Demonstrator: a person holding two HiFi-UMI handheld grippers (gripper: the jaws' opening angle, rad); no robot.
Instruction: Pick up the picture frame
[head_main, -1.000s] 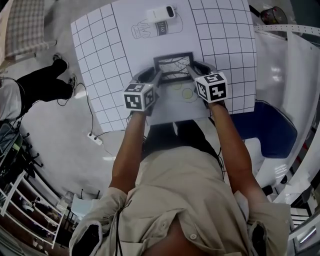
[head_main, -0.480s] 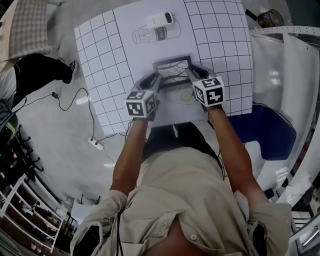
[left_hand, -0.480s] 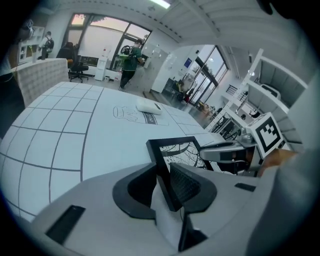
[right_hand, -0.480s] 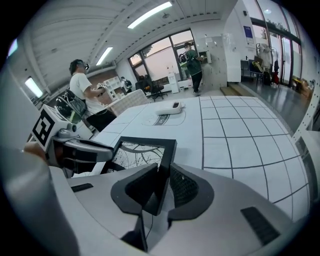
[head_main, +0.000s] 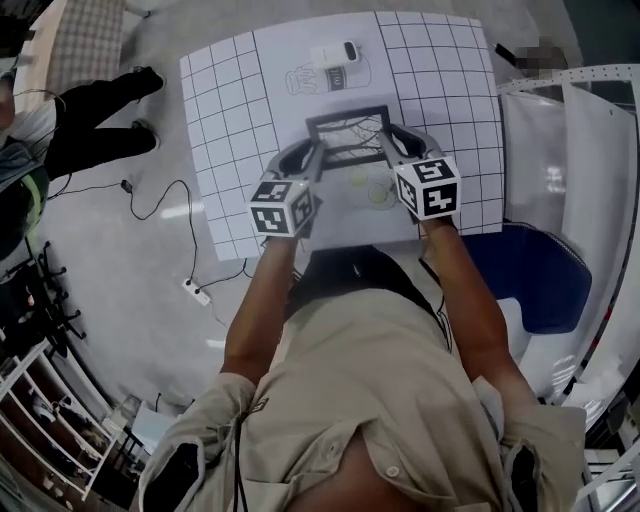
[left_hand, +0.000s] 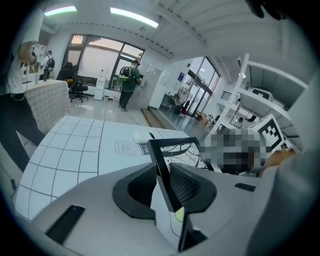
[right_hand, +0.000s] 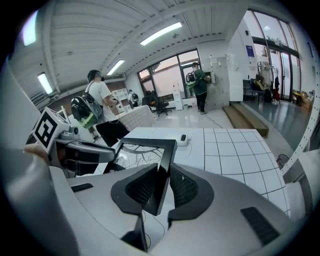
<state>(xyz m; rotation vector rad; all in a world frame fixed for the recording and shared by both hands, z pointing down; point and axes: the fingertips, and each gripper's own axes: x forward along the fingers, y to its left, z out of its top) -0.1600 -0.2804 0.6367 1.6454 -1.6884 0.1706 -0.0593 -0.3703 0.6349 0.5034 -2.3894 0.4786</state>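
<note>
The picture frame (head_main: 348, 135) is black, with a line drawing behind its glass, and hangs just above the white gridded table (head_main: 440, 80). My left gripper (head_main: 312, 152) has the frame's left edge between its pads; its jaws are still closing and press on that edge (left_hand: 162, 165). My right gripper (head_main: 393, 140) is shut on the right edge (right_hand: 162, 165). In the left gripper view the gripper (left_hand: 162, 182) holds the frame tilted, its far corner up. The right gripper (right_hand: 161, 187) pinches its rail near the corner in the right gripper view.
A small white device (head_main: 333, 52) lies on a drawn bottle outline (head_main: 325, 76) at the table's far side. A yellow-green circle (head_main: 378, 193) is printed under the right gripper. A blue chair (head_main: 540, 270) stands at the right. A person (head_main: 90, 130) and a floor cable (head_main: 195, 290) are on the left.
Both grippers have come up towards the camera with the frame between them. The frame has left the table. The person on the floor at left has shifted.
</note>
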